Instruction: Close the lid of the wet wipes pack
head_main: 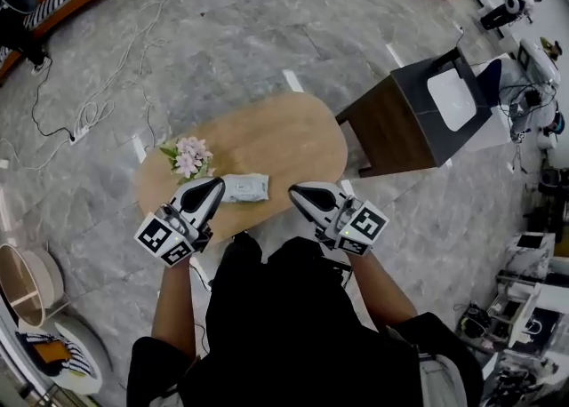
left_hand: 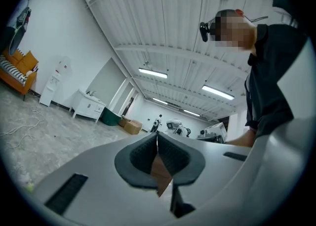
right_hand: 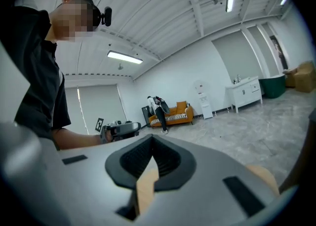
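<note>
Wipes pack (head_main: 244, 187) is seen lying flat near the desk's (head_main: 293, 143) near edge, between left tongs (head_main: 213, 188) and right tongs (head_main: 297, 193). Both tongs are held pressed together and empty. Whether the lid is shut cannot be told, and closing is judged not begun.

Person wears a black short-sleeved top (head_main: 284, 334). Small black camera (left_hand: 203, 26) mounted on the head. Left gripper (head_main: 215, 187) at 11 o'clock of the torso, right gripper (head_main: 296, 192) at 1 o'clock. Both have pale grey shells, black ribbed pads (left_hand: 174, 155) and a white cube (head_main: 166, 238) with black square markers.
</note>
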Motion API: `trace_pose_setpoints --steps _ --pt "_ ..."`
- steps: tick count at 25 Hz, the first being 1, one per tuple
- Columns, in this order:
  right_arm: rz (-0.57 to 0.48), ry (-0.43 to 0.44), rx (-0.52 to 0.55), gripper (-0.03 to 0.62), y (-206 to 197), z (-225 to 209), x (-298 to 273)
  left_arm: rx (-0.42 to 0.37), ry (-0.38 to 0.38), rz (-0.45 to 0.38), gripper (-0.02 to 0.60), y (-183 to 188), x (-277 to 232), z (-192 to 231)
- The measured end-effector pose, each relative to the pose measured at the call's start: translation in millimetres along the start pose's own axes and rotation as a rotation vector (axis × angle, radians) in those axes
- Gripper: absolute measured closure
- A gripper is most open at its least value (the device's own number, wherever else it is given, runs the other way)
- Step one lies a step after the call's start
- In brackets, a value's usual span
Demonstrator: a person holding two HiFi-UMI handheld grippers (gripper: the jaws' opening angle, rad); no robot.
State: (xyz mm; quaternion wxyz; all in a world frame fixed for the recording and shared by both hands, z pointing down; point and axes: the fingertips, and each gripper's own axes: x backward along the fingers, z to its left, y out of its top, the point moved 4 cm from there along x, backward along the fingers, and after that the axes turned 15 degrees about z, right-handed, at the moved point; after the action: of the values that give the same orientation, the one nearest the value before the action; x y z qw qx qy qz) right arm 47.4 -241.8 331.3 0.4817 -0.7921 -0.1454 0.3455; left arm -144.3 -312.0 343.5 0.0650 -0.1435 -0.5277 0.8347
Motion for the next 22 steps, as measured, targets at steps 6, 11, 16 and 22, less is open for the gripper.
trace_pose_setpoints --steps 6,11,16,22 --pt "0.168 0.084 -0.067 0.583 -44 -40 -42 -0.063 0.099 0.217 0.563 -54 -26 42" --pt "0.248 0.162 -0.083 0.582 -92 -94 -82 -0.098 0.146 0.355 0.563 -100 -58 83" --pt "0.359 0.208 -0.078 0.558 -159 -134 -116 -0.115 0.153 0.533 0.563 -166 -80 107" --pt "0.388 0.254 -0.058 0.539 -210 -163 -149 -0.119 0.168 0.665 0.506 -231 -94 137"
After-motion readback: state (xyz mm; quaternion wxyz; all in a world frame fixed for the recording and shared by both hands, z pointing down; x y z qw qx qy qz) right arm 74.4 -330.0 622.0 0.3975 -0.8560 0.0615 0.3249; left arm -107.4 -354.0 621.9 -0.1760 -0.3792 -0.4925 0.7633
